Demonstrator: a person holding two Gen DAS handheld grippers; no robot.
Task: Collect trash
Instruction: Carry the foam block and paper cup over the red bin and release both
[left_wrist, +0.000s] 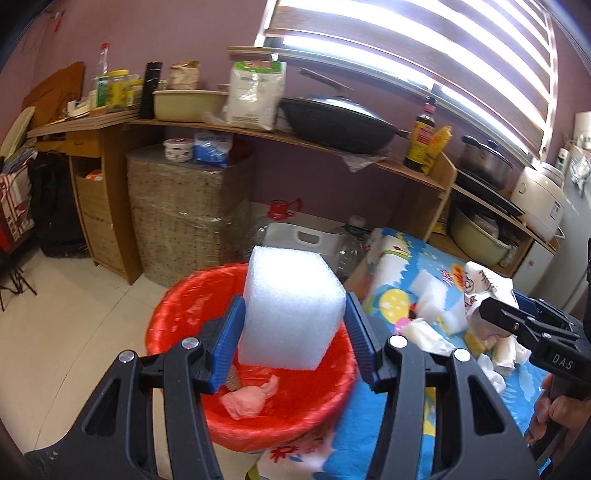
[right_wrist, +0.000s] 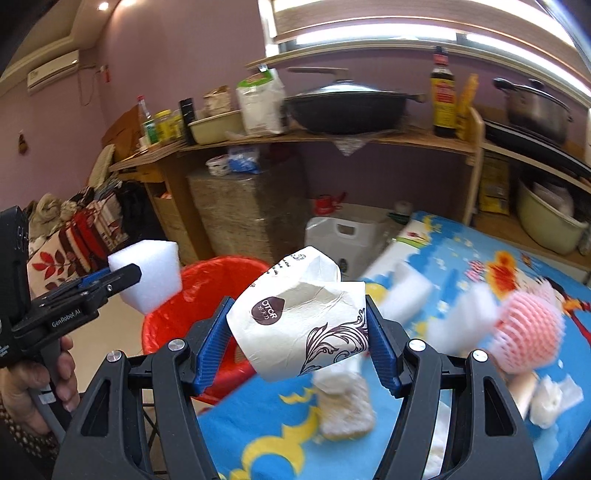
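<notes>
My left gripper (left_wrist: 293, 334) is shut on a white foam block (left_wrist: 291, 306) and holds it above the red-lined trash bin (left_wrist: 173, 310). A pink crumpled scrap (left_wrist: 247, 398) lies inside the bin. My right gripper (right_wrist: 299, 341) is shut on a crumpled white paper bag (right_wrist: 306, 317) with brown print, held over the table edge next to the bin (right_wrist: 173, 325). The left gripper with its foam block (right_wrist: 155, 273) shows at the left of the right wrist view. The right gripper (left_wrist: 491, 314) shows at the right of the left wrist view.
The table has a blue cartoon cloth (right_wrist: 424, 424) with more trash: foam pieces (right_wrist: 410, 291), a pink foam net (right_wrist: 528, 332), tissue lumps (right_wrist: 550, 402). Behind stand wooden shelves (left_wrist: 258, 131) with a wok, bottles and bags, a wrapped crate (left_wrist: 184, 206) and a white jug (left_wrist: 303, 236).
</notes>
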